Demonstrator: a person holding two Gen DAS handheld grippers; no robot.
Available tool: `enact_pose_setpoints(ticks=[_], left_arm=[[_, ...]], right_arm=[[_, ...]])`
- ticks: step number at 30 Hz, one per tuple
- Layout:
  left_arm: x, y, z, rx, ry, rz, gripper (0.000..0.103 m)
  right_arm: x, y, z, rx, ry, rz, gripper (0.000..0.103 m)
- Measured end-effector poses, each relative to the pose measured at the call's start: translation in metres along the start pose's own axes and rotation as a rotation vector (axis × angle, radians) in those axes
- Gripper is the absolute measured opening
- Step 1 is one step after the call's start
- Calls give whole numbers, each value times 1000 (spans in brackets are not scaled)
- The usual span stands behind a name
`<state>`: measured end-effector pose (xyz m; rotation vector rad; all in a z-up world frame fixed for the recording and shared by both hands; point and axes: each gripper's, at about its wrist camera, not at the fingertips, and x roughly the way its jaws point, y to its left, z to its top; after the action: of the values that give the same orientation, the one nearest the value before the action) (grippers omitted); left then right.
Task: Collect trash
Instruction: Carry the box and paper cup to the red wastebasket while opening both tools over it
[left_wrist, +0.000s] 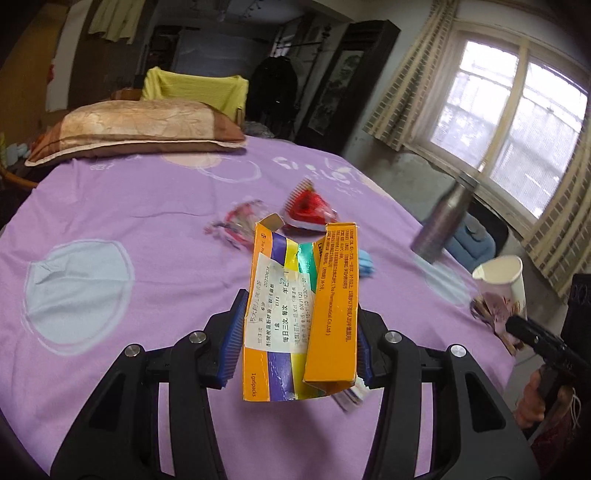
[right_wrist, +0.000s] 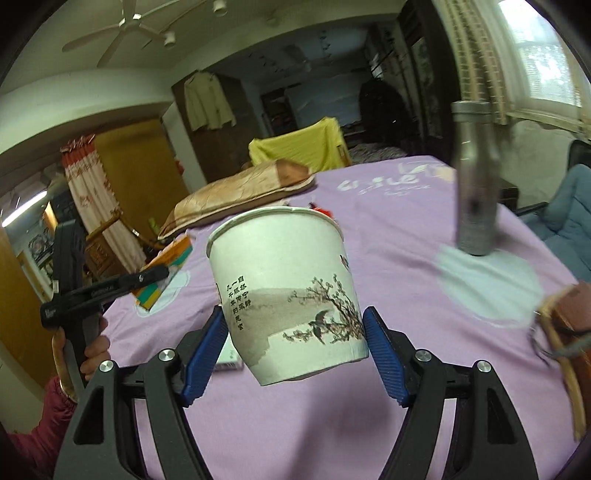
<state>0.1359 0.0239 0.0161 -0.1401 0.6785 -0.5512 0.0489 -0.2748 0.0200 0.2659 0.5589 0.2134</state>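
Observation:
My left gripper (left_wrist: 297, 325) is shut on a torn orange medicine box (left_wrist: 295, 314) with a white label, held above the purple bedsheet (left_wrist: 129, 221). My right gripper (right_wrist: 295, 332) is shut on a white paper cup (right_wrist: 284, 291) printed with birds and branches, tilted and lifted off the sheet. The cup also shows in the left wrist view (left_wrist: 502, 284), and the box in the right wrist view (right_wrist: 166, 273). A red wrapper (left_wrist: 308, 208), a crumpled colourful wrapper (left_wrist: 240, 225) and a blue scrap (left_wrist: 364, 262) lie on the sheet beyond the box.
A grey metal bottle (right_wrist: 474, 177) stands on the sheet at right, also in the left wrist view (left_wrist: 443, 221). A brown pillow (left_wrist: 136, 133) lies at the far edge. A brown object (right_wrist: 569, 332) sits at the right. A small white card (right_wrist: 229, 360) lies under the cup.

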Motion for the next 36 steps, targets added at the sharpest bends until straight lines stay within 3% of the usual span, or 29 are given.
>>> enact_pose_setpoints(ticks=[10, 20, 26, 34, 36], left_arm=[[-9, -105, -37, 124, 31, -155, 50], [-1, -205, -61, 234, 69, -360, 50], [11, -255, -80, 283, 124, -445, 50], [39, -325, -112, 386, 234, -501, 50], [49, -342, -123, 413, 271, -516, 50]], right_arm=[[-99, -32, -33, 40, -120, -74, 74], [-216, -88, -94, 121, -192, -282, 74], [-254, -139, -153, 232, -130, -429, 74], [-241, -210, -228, 381, 9, -545, 75], [-235, -228, -243, 422, 54, -590, 89]])
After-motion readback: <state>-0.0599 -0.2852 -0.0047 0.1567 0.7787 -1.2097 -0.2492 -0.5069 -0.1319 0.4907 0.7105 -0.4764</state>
